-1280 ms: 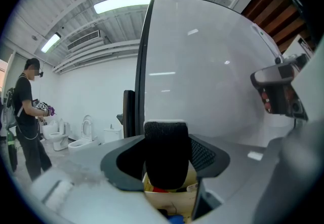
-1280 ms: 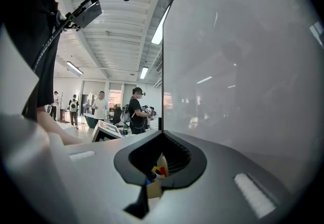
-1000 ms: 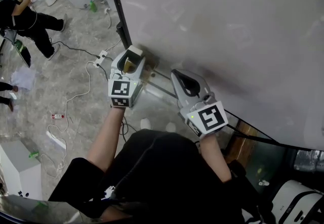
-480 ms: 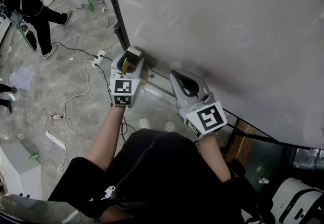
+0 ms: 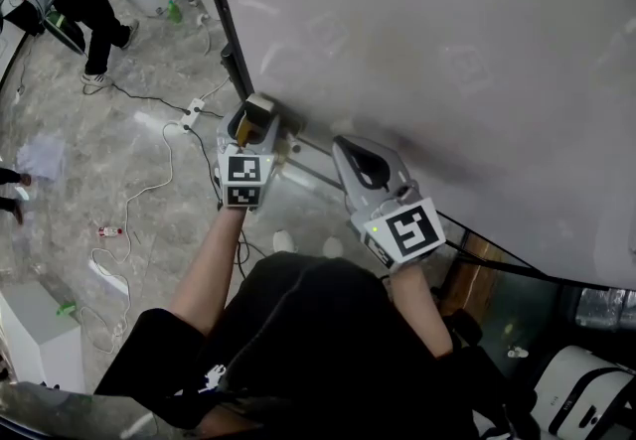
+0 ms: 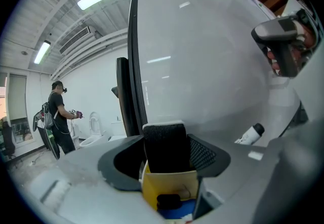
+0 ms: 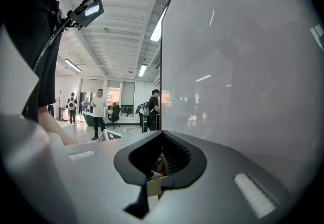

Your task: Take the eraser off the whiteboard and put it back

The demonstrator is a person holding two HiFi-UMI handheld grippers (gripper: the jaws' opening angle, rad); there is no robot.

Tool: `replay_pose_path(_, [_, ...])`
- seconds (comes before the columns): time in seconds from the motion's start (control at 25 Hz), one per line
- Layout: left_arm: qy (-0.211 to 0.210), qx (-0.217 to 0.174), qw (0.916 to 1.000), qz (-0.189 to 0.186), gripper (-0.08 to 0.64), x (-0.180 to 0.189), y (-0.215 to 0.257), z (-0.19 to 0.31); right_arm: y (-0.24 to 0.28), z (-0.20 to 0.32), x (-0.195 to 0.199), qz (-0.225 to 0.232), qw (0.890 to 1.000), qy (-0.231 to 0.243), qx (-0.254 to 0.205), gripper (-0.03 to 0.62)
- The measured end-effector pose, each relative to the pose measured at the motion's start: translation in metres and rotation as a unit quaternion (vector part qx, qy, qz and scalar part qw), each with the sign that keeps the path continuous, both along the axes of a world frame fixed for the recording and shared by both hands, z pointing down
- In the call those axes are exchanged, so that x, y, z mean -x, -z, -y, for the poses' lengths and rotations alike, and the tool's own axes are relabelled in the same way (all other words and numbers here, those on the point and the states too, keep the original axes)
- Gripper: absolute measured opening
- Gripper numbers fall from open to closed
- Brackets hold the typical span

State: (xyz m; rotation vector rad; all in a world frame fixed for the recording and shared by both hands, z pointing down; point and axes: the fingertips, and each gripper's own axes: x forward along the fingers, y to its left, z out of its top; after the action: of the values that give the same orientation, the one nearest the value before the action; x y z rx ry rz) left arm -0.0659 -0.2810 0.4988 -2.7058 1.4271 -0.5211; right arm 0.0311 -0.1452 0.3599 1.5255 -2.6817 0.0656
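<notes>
Right gripper [image 7: 162, 135]: grey shell fills the lower frame, dark jaws with tips met, closing a teardrop-shaped gap; nothing gripped. Scrap of brown cardboard [image 7: 157, 185] visible down through the gap. Whiteboard [image 7: 243, 91] takes the whole right half, close alongside, pale, with faint light streaks reflected. Its dark edge strip [image 7: 160, 94] runs vertically at centre. Beyond, left: hall with ceiling strip lights [image 7: 72, 66]; person in white top [image 7: 97, 109], person in black [image 7: 152, 109], both standing far off

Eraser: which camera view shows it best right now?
The left gripper view: the eraser shows large, black felt over yellow body, gripped in the left claw. The head view shows it small at the whiteboard edge; the right gripper view misses it.
</notes>
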Motion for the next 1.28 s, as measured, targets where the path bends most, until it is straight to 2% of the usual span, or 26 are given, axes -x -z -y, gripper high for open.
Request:
replay_pose_path(0.28, [-0.005, 0.006, 0.9999, -0.006, 0.316, 0.0, -0.002, 0.002, 0.0, 0.001, 0.001, -0.001, 1.0, -0.002, 0.0, 0.009])
replay_pose_path(0.6, [-0.003, -0.004, 0.9999, -0.015, 0.311, 0.005, 0.008, -0.006, -0.001, -0.002, 0.005, 0.002, 1.0, 0.004, -0.004, 0.009])
replay_pose_path(0.92, [0.0, -0.015, 0.9993, -0.033, 0.222, 0.014, 0.023, -0.015, 0.001, -0.002, 0.007, 0.006, 1.0, 0.012, -0.008, 0.009])
replay_pose_path(1.28, [0.009, -0.035, 0.9979, -0.054, 0.165, 0.028, 0.051, -0.028, 0.003, 0.0, 0.008, 0.01, 1.0, 0.023, -0.013, 0.009])
